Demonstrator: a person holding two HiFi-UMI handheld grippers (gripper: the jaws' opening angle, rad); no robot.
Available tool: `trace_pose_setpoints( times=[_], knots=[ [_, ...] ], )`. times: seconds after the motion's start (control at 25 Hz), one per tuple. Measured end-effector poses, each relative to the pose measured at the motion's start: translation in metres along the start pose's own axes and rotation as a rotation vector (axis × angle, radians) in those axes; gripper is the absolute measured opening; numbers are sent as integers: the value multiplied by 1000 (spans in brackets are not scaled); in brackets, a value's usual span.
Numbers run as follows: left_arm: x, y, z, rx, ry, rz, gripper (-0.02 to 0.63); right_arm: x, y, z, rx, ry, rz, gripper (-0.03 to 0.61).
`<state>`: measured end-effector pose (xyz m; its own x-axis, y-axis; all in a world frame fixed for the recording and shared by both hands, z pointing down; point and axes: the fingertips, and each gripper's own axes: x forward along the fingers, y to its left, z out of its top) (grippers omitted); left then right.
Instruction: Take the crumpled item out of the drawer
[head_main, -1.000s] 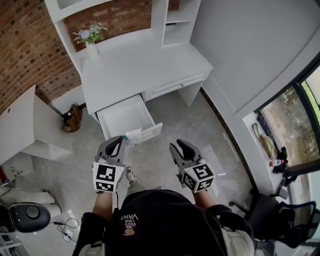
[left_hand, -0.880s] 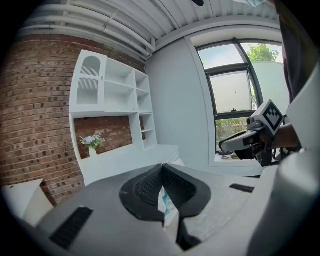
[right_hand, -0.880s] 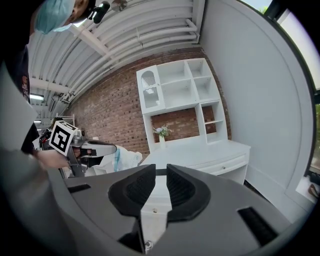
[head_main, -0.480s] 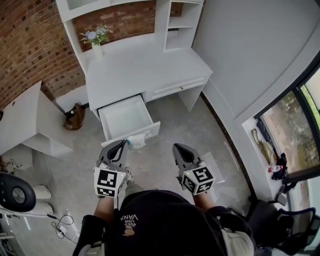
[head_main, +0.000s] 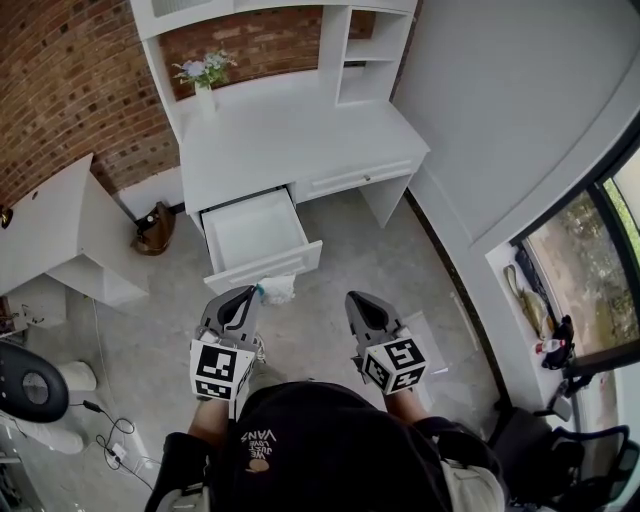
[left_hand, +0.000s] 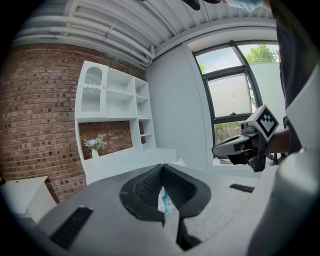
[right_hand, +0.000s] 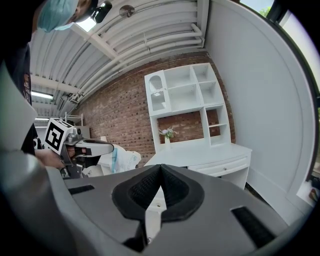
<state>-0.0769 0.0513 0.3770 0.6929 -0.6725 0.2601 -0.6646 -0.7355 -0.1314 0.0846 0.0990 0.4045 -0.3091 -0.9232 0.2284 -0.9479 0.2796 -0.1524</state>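
The crumpled item (head_main: 279, 290) is already clear of the drawer (head_main: 266, 270). It hangs in the air just in front of the drawer's front panel, over the floor, below the front edge of the bench (head_main: 290, 140). As I judge it, what remains is only to carry it away cleanly. I want a steady pinch and a level, unhurried pull toward me, with no twisting that could let the thin white material slip from between the pads. Most of the bundle sticks out past the tips, so a snag on the drawer front or a sudden jerk could tug it loose. My left hand-held gripper (head_main: 252, 293) is clamped on it, the jaws drawn together with a white and teal fold pinched between the ribbed pads. My right hand-held gripper (head_main: 353, 299) is alongside, apart from the item, its jaws closed on each other with nothing between them. The drawer stands pulled out and, seen from above, looks bare inside.
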Motion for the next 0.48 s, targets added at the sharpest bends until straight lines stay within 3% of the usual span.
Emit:
trace_pose_setpoints(
  times=[0.48],
  knots=[
    [-5, -21, -9, -1, 18, -19, 6, -14, 2, -11, -5, 14, -1, 0]
  ],
)
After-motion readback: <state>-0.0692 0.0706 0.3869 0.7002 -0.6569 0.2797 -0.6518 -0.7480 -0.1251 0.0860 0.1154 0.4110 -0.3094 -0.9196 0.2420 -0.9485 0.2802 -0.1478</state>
